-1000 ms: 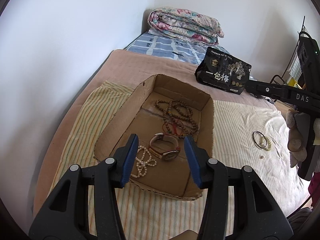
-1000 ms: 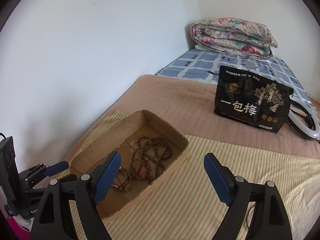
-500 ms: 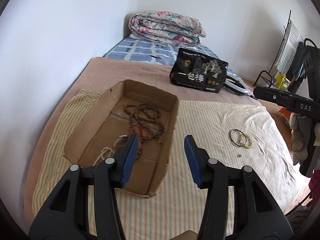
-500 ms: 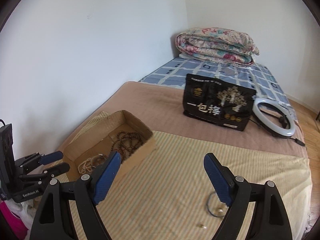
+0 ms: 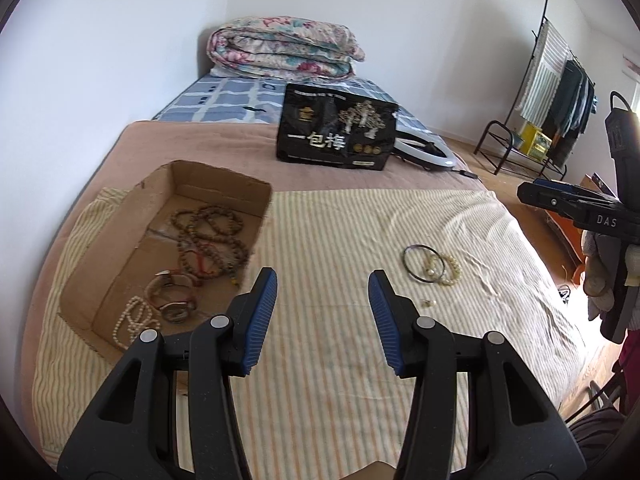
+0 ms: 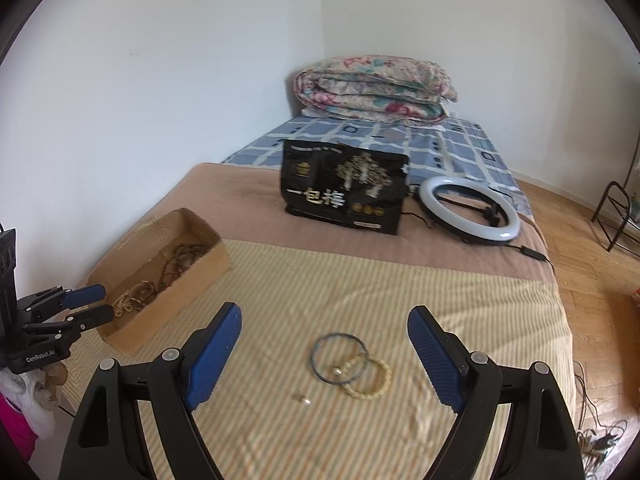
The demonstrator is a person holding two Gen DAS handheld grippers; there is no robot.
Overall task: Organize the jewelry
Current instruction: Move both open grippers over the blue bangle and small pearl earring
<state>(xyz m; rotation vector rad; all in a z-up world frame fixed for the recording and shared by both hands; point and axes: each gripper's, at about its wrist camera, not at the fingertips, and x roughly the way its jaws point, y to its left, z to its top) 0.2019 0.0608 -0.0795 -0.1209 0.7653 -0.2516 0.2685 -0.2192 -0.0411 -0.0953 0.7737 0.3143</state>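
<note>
The right gripper (image 6: pixel 324 354) hangs over the dark bangle (image 6: pixel 339 357) and pale bead bracelet (image 6: pixel 367 378) on the striped bedspread (image 6: pixel 360 280), jaws wide and empty. The left gripper (image 5: pixel 322 320) (half open, empty) sits beside the cardboard box (image 5: pixel 120 240). The overlapping rings may snag together, and the tiny earring (image 6: pixel 305 400) could be missed.

Folded floral quilt (image 6: pixel 374 90) on blue checked sheet (image 6: pixel 452 140), black snack bag (image 6: pixel 344 196) beside white ring light (image 6: pixel 468 210), clothes rack (image 5: pixel 556 92) by the wall
</note>
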